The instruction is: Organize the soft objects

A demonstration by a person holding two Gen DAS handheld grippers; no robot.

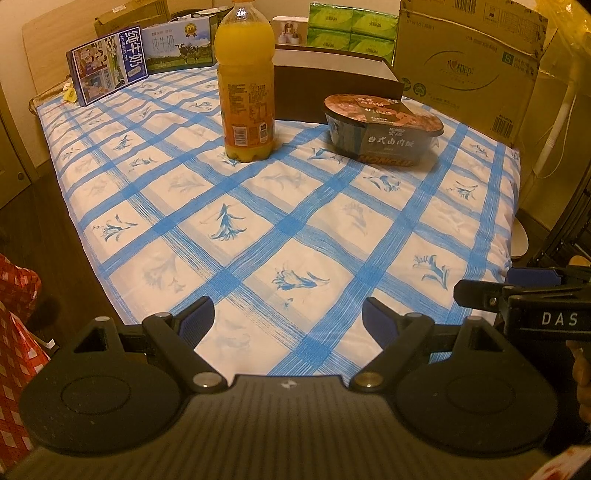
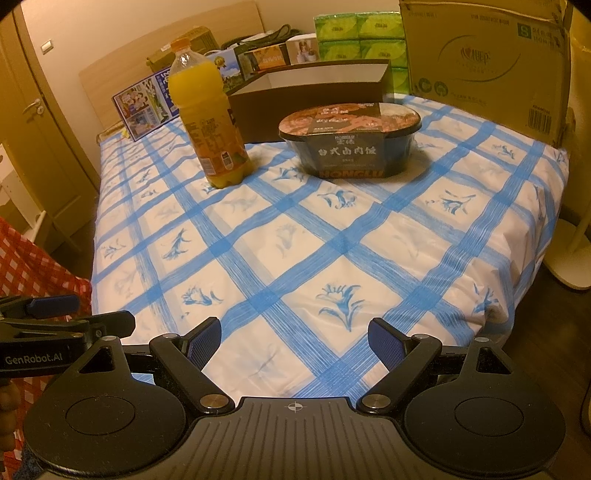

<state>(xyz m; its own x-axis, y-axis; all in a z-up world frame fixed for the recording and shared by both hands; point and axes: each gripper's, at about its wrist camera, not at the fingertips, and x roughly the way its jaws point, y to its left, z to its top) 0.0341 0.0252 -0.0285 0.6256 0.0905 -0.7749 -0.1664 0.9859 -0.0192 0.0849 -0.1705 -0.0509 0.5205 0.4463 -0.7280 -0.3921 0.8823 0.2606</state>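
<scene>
**A:** Left wrist view first: what is the left gripper (image 1: 288,321) doing?

**B:** It sits at the bottom centre of the frame, its black jaws with blue ribbed pads spread wide and nothing between them. Under it lies the bed, covered in a white quilt with a blue grid and blue flower prints (image 1: 258,229).

**A:** And the right gripper (image 2: 294,341)?

**B:** Same in its own view: bottom centre, jaws wide apart, empty, hanging over the near edge of the quilt. Each gripper also shows at the lower side edge of the other's frame, so the two are side by side.

**A:** What lies further out?

**B:** Well beyond the pads, in the upper middle, a clear plastic bottle of orange juice with an orange cap (image 1: 245,85) stands upright on the quilt. To its right sits a dark oval instant-meal bowl with a printed foil lid (image 1: 382,127), near the bottle but apart from it. Behind both is an open dark brown cardboard box with a pale inside (image 1: 332,70).

**A:** And at the back?

**B:** Upper left, a blue and white milk carton box (image 1: 107,66) stands tilted. Top centre, a stack of green soft tissue packs (image 1: 352,26); upper right, a large tan cardboard carton (image 1: 472,62). A red and white checked cloth (image 1: 14,332) shows at the lower left edge.
</scene>
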